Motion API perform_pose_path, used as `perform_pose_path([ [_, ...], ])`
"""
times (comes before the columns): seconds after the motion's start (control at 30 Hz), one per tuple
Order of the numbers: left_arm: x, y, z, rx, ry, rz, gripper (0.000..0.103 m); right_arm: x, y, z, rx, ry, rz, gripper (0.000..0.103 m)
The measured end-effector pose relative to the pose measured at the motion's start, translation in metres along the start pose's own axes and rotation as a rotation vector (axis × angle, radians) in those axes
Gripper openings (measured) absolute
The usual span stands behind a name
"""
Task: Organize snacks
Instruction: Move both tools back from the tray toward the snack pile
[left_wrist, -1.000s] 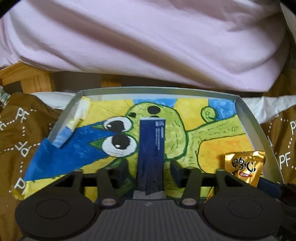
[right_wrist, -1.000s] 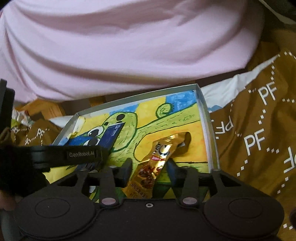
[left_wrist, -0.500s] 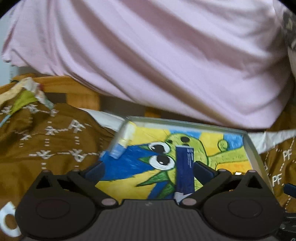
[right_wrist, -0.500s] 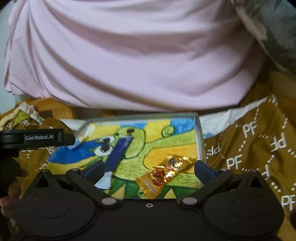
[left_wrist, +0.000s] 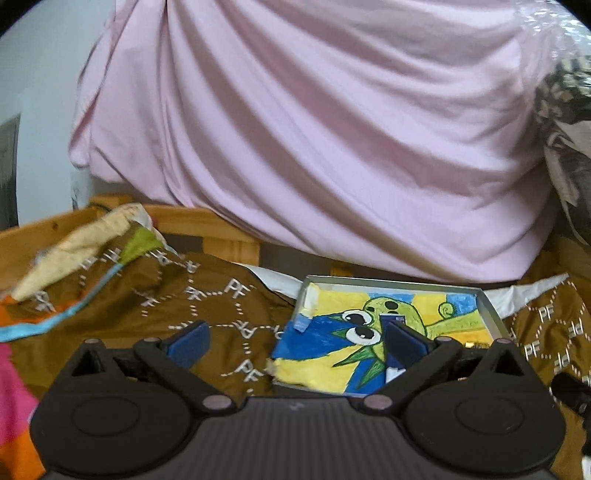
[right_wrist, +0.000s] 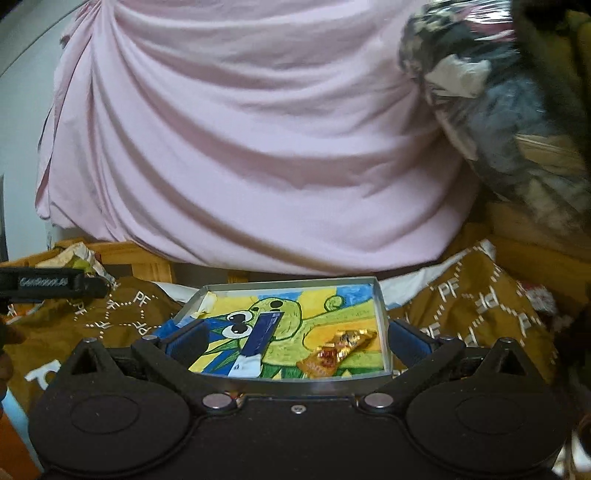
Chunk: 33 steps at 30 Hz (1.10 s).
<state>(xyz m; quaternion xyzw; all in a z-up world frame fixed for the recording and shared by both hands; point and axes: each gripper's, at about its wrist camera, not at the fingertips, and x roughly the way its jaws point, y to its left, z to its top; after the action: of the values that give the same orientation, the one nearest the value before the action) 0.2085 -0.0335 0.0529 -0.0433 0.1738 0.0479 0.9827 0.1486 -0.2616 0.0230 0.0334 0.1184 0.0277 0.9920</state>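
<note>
Because both snacks lie flat in the tray (right_wrist: 380, 332) at the lower middle of the frame, your left gripper (left_wrist: 295, 343) and right gripper (right_wrist: 295, 341) hold nothing, jaws wide apart. The blue packet (right_wrist: 264, 332) and gold packet (right_wrist: 338, 349) rest apart, tidy.

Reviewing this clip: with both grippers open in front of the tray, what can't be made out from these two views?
- Left wrist view: gold snack packet nearly all hidden behind the left gripper's right finger; only a sliver shows.
- Right wrist view: print on the blue packet too small and blurred to read.
- Both views: near rim of the tray covered by gripper bodies.
- Any snacks outside the tray: none identifiable.
</note>
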Motion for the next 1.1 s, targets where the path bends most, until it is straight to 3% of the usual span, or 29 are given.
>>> perform_pose_path([
  [0.23,-0.044,0.012,-0.02,0.057,0.03,-0.049,0.103,-0.042,0.018,-0.021,-0.008,0.03,-0.04,0.102],
  [0.47,-0.072,0.024,-0.045,0.108,0.054,-0.094,0.103,-0.064,0.031,-0.044,0.001,0.158,-0.056,0.102],
  [0.73,-0.076,0.019,-0.079,0.209,0.158,-0.163,0.103,-0.056,0.037,-0.065,-0.027,0.325,-0.081,0.102],
  [0.93,-0.075,0.01,-0.1,0.288,0.211,-0.216,0.103,-0.048,0.032,-0.069,-0.006,0.378,-0.092,0.102],
  [1.1,-0.067,0.007,-0.105,0.294,0.242,-0.225,0.103,-0.041,0.029,-0.072,0.007,0.423,-0.097,0.102],
])
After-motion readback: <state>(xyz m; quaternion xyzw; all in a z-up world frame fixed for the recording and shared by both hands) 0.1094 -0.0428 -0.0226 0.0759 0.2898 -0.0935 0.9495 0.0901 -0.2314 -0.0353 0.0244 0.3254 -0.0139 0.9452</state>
